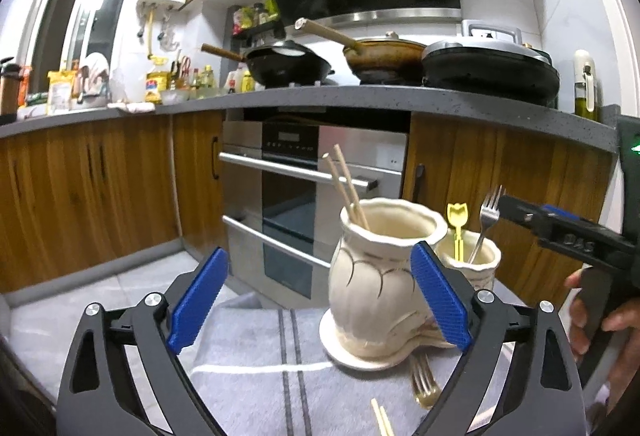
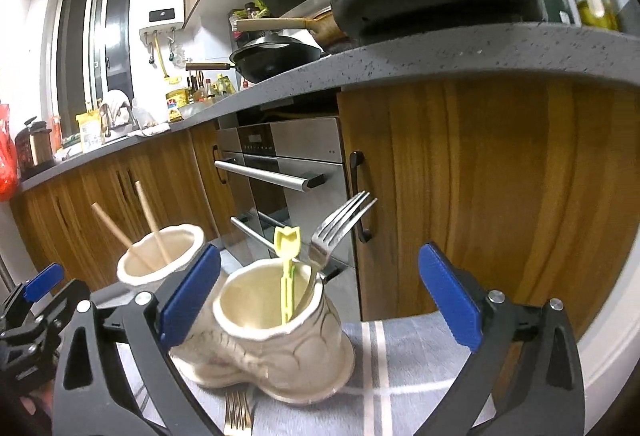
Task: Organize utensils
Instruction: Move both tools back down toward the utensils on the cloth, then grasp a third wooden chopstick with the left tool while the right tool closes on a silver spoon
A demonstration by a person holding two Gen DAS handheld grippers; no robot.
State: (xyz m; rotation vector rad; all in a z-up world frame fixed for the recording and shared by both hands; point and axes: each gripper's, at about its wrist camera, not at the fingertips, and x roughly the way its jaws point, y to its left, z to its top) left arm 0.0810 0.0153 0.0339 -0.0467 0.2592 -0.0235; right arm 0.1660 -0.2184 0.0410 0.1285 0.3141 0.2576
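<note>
Both claws, left [image 1: 320, 300] and right [image 2: 320, 296], gape empty; sorting half done. Next, take the near fork [image 1: 424, 382] to the far-right pot [image 2: 276, 324].

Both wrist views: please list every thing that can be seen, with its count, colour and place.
vases: two, cream ceramic, joined on one base, on the cloth
chopsticks: two, light wood, standing in the taller vase
steel fork: one, silver, standing in the shorter vase
small yellow fork: one, yellow, in the shorter vase beside the steel fork
second fork: one, silver, lying on the cloth before the vases
loose chopsticks: two tips, light wood, on the cloth at the bottom edge
cloth: one, grey with dark stripes, under the vases
oven: one, steel, under the counter
pans: three, dark, on the counter
left gripper: blue jaws open, empty
right gripper: blue jaws open, empty
</note>
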